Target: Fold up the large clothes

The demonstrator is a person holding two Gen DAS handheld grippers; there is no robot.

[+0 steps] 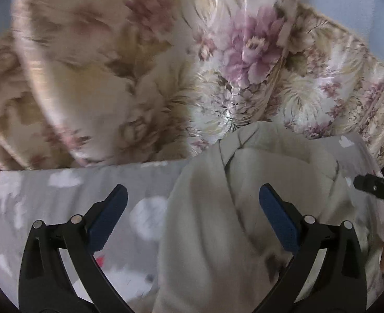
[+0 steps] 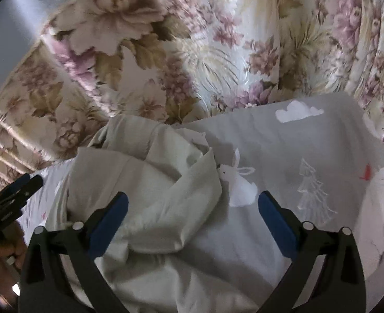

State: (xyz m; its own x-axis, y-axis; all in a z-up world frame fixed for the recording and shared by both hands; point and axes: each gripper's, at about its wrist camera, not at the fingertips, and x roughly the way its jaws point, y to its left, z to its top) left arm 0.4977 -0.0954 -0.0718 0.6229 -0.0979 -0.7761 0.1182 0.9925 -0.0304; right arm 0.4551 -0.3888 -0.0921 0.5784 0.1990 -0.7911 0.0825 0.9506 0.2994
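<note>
Both grippers, left (image 1: 193, 214) and right (image 2: 193, 217), are hovering agape over a crumpled garment (image 2: 150, 195); it is looking soft, light, best pinched at an edge.

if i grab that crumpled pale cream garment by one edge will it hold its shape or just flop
Probably flop: the crumpled pale cream garment already lies in soft folds and creases, so it looks thin and limp. It likely weighs little, and may drag across the grey rabbit-print sheet rather than lift whole. One edge alone will probably let the rest hang.
</note>
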